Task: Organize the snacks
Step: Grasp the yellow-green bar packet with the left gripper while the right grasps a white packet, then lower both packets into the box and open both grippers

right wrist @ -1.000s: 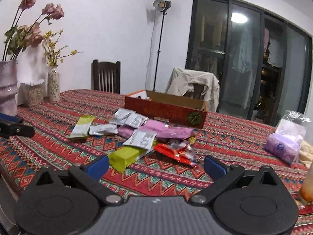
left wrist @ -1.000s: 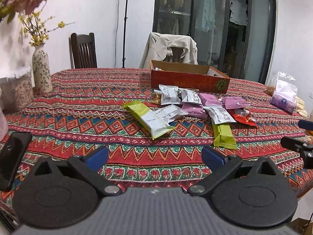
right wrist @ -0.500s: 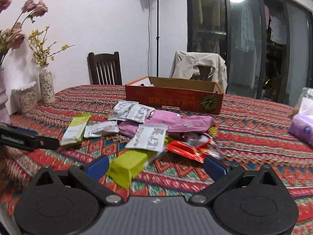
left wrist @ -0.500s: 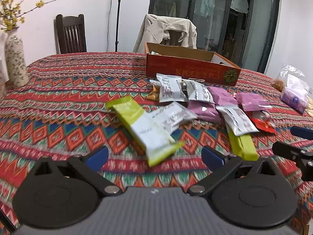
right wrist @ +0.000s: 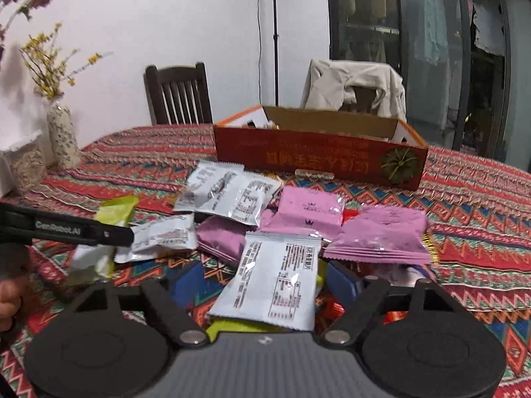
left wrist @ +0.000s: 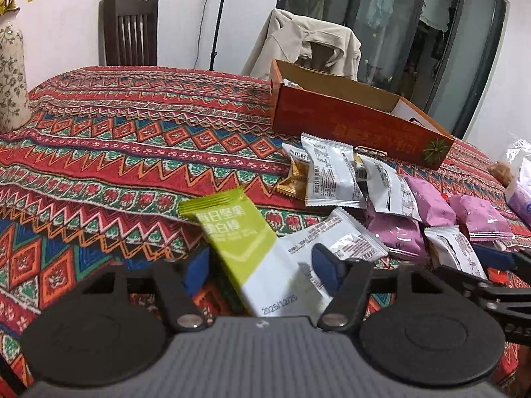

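Patterned bench (left wrist: pixel 139 152); green-and-white bar (left wrist: pixel 252 252) lying lengthwise between left gripper (left wrist: pixel 262 270) fingers, closing in, not yet clamping; right gripper (right wrist: pixel 262 285) likewise straddling white packet (right wrist: pixel 275 282).

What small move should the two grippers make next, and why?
Probably finish closing. The left gripper has its just-closing jaws around the green-and-white bar; the right gripper likewise brackets a white packet. Neither clearly pinches yet, and the red box waits behind.
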{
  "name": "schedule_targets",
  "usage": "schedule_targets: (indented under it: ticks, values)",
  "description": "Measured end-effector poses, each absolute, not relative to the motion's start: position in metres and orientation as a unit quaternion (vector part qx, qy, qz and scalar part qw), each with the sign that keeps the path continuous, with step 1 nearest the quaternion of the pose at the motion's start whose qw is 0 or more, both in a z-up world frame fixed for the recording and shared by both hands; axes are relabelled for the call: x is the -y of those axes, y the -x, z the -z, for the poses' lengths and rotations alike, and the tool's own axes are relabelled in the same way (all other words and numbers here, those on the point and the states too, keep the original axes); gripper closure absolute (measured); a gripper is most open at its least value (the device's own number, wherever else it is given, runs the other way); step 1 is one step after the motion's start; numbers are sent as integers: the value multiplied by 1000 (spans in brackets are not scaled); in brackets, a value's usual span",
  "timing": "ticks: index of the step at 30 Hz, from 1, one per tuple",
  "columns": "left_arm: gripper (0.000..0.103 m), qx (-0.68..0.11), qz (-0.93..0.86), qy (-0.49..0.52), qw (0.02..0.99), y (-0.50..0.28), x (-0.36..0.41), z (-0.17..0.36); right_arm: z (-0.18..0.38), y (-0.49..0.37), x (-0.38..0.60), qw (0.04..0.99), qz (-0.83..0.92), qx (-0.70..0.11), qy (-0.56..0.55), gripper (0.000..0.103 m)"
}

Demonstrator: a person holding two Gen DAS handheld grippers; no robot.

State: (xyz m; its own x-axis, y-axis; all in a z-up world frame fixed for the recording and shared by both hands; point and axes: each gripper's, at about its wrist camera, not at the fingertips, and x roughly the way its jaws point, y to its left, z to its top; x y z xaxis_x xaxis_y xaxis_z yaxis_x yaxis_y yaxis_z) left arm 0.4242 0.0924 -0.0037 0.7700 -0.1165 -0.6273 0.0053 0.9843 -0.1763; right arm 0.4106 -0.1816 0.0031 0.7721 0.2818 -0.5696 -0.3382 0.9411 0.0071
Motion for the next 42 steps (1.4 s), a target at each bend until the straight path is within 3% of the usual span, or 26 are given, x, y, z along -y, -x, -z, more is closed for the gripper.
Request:
schedule_targets:
  ticks: [2,4,5,7,26,36,42]
  values:
    - [50,-332,35,77,939,-424,-90,5,0,-415,181,940,-160,-297,47,31]
    - [57,-328,43,70,941,-421,-87,5,1,-414,182,943,-156,-292,43,40]
    - [63,-326,48,70,941,-419,-87,4,0,-414,183,943,-156,-291,40,50]
    - [64,-323,54,63,943,-413,-83,1,-1,-411,188,943,-158,-291,29,52]
    - [65,-290,78,47,953,-316,-51,-42,-36,-326,231,951,-181,-251,18,55]
    - [65,-265,120,74,954,-361,-37,-85,-53,-336,270,953,-189,-235,-34,55]
    - [65,-239,168,68,954,-445,-33,-134,-93,-392,290,952,-215,-215,-40,55]
